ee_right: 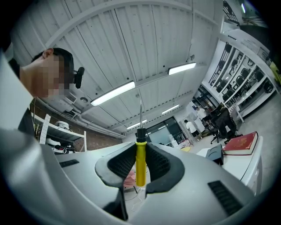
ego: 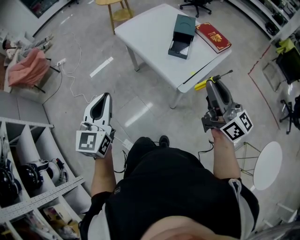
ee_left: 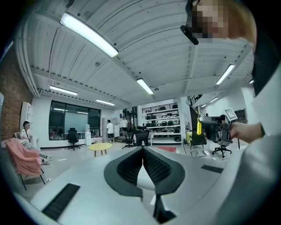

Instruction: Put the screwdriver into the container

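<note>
My right gripper (ego: 212,82) is shut on the screwdriver (ego: 202,85), whose yellow handle sticks out left and whose thin shaft points right, in the air just short of the white table's (ego: 150,33) near corner. In the right gripper view the yellow handle (ee_right: 140,161) stands upright between the pads of the right gripper (ee_right: 140,151), shaft pointing up. The dark green container (ego: 181,30) lies open on the table and also shows as the container (ee_right: 215,154) at the right. My left gripper (ego: 105,96) hangs over the floor, shut and empty; in its own view the left gripper (ee_left: 142,149) has its pads touching.
A red book (ego: 213,36) lies beside the container. Shelving (ego: 28,168) with helmets stands at lower left, a pink cloth (ego: 28,65) at far left, a yellow stool (ego: 117,11) behind the table, and a round white stool (ego: 267,164) at right. Cables run over the floor.
</note>
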